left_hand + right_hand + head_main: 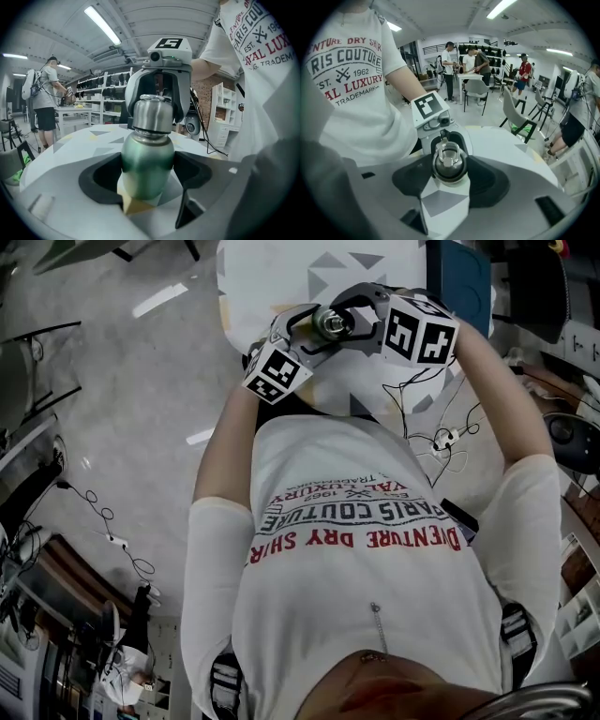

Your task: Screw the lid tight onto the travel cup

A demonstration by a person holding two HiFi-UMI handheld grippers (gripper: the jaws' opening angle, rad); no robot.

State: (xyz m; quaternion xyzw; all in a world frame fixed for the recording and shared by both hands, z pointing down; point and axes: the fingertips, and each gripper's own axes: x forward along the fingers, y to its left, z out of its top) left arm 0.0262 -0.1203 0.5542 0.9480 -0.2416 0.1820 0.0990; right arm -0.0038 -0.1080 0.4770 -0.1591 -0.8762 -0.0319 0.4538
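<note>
Well into the job, to judge by the grip on both ends; holding the travel cup (147, 159) up in front of the chest, clear above the table (375, 268) and resting on nothing; clamped round its green body by the left gripper (147, 187), with a dark pad pressed to either flank; capped with the steel lid (449, 161), seated square on the neck with no tilt to be seen; taken end-on by the right gripper (450, 178), closed wide on the lid's rim with a pad snug against each side; so, placing and starting the thread apparently done, with tightening probably in hand; impossible to tell from here how much thread is left, though only a thin dark seam shows between lid skirt and green shoulder in the left gripper view; left to do, most likely: the last turns until it binds, then letting go of the lid. Below, a white table top patterned with grey and pale yellow triangles, bare where visible; beyond it a grey glossy floor (141, 427) strewn with cables (103, 521); overhead, strip lights (103, 26); around, a busy workshop with stocked shelves (101, 93), several other people (468, 63) at a table, and loose chairs (518, 115).
</note>
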